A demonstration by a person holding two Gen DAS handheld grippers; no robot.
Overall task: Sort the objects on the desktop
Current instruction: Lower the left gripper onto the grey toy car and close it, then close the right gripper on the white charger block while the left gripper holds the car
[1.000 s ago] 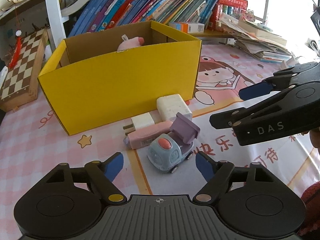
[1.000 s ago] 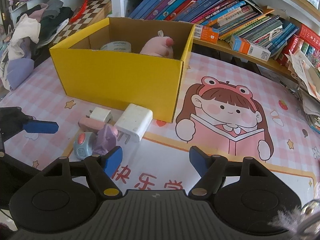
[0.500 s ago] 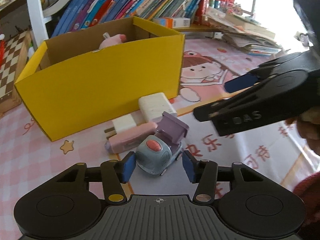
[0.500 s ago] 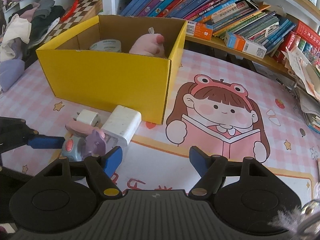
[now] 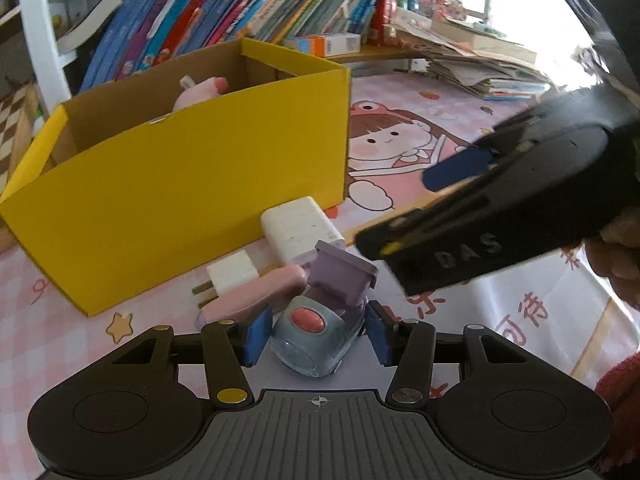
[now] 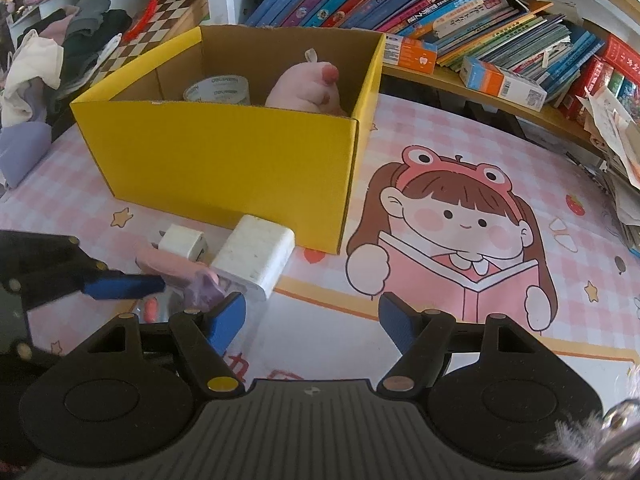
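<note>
Desk mat (image 6: pixel 400 152); left tongs (image 5: pixel 316 334) flank toy truck (image 5: pixel 320 320), contact unclear

A desk covered by a pink checked mat (image 6: pixel 460 128) with a cartoon girl reading carries a yellow cardboard box (image 6: pixel 240 160) — and, just in front of it, a large white charger (image 5: pixel 300 230), a small white plug (image 5: pixel 230 274), a pink case (image 5: pixel 256 294) and a blue-grey toy truck (image 5: pixel 316 336), clustered together.

The left hand-held gripper (image 5: pixel 316 334) has advanced and narrowed until its fingers flank the toy truck (image 5: pixel 320 332).
</note>
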